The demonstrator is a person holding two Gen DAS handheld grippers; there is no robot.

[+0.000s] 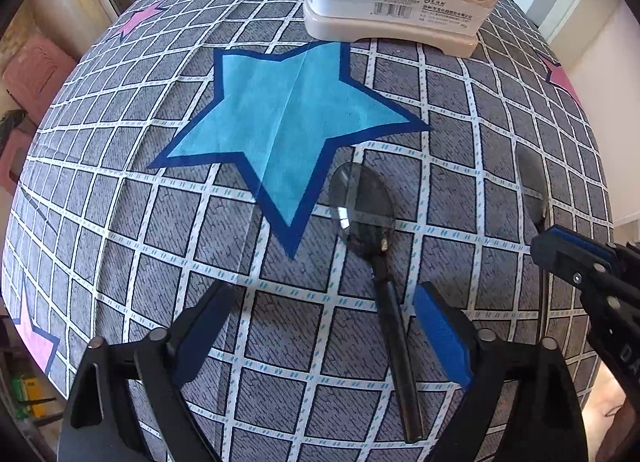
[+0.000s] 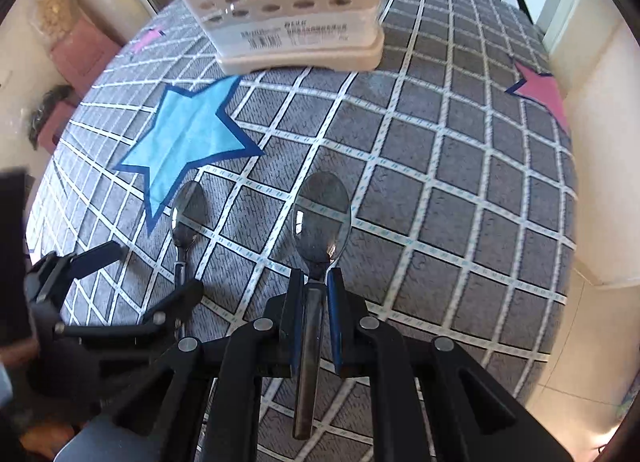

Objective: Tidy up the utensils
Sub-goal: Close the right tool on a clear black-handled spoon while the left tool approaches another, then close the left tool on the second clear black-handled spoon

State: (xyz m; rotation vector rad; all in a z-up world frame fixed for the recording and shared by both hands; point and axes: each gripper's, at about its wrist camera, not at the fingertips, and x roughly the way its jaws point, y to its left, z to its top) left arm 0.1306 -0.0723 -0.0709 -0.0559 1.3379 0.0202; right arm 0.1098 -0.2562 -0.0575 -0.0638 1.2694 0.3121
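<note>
Spoons, two: right gripper (image 2: 316, 282) clamped on one (image 2: 320, 214) for lifting toward holder (image 2: 296, 22); left gripper (image 1: 320, 302) spread wide, straddling other (image 1: 362, 206).

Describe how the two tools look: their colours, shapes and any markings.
Both are alike. The left tool has a black plastic frame of angular linkage bars joined by round silver pivot pins, and two flat fingers faced with blue pads. The right tool has the same black frame, silver pins and blue-lined fingers. White letters show on its side in the left wrist view, cut off. No cables or sleeves are visible.
</note>
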